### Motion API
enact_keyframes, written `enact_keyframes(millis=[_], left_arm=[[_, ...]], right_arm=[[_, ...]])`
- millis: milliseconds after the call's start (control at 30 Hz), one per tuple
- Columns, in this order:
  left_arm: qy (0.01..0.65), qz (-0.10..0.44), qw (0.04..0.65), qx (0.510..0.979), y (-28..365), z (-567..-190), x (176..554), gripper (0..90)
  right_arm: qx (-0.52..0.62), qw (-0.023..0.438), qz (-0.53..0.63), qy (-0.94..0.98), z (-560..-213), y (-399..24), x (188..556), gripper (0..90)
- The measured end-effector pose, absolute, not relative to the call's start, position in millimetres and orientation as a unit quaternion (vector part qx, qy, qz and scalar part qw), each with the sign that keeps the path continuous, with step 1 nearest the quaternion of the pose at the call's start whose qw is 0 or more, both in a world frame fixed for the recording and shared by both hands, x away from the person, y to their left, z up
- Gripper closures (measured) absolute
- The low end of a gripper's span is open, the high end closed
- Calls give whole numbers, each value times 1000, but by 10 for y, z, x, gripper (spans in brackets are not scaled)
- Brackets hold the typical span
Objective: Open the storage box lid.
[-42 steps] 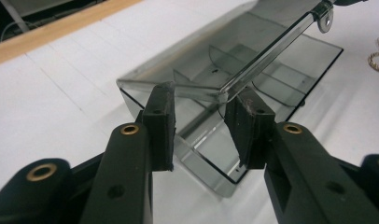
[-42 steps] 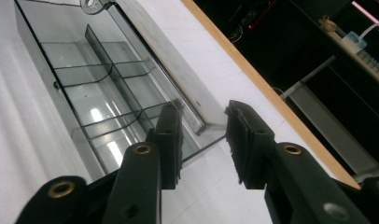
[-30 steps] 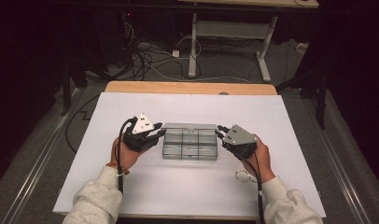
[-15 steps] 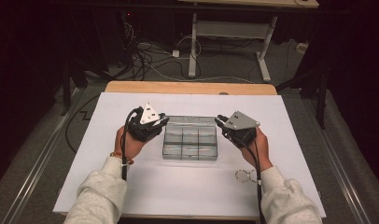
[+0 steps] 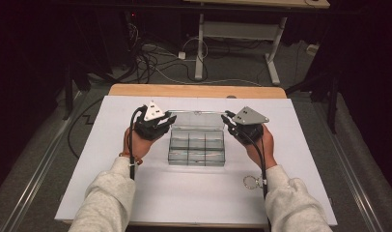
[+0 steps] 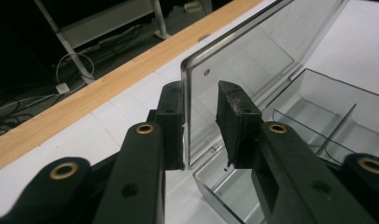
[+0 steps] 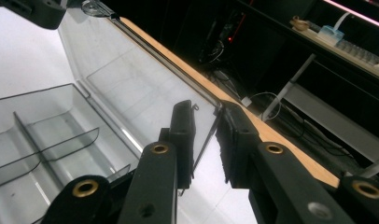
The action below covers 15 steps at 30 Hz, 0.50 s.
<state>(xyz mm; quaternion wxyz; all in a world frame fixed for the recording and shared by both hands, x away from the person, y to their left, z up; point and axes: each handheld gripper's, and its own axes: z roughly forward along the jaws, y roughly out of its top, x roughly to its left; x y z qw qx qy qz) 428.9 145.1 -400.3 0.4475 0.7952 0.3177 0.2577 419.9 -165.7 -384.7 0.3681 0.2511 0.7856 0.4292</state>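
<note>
High view: the lid (image 5: 196, 120) of the clear box (image 5: 196, 151) now stands nearly upright along the box's far side, where a second ago it lay flat over the compartments. Both hands have travelled with it, away from the person. The left gripper (image 5: 173, 119) sits at the box's far left corner and the right gripper (image 5: 226, 116) at its far right corner, each straddling one side edge of the lid.

Both pairs of jaws have just been opening. In the left gripper view the lid's edge lies against one pad with a clear gap to the other. In the right gripper view the lid's corner hangs loosely between the pads. So neither tool is clamped; both are released around the lid (which seems to stand on its hinge by itself). By my judgement the opening step is as good as done, and the six empty compartments are reachable.

As for room, the white table top (image 5: 305, 145) is bare to either side of the box and behind it as far as the wooden strip (image 5: 194, 90). A key ring (image 5: 250, 181) lies in front of the box to its right, near the right sleeve. The thin lid edges sit between the pads, so backing straight out sideways looks safest.
</note>
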Motion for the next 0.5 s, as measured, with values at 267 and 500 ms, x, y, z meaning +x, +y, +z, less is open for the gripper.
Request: enact_keyframes(millis=[267,500], left_arm=[[328,252,469,780,1431,-4109,4392,661],[325,262,478,773,1436,-4167,4428,660]], right_arm=[[267,383,442,766,-3913,-1615,4284,726],[289,354,455,764,-4031,-1617,4392,694]])
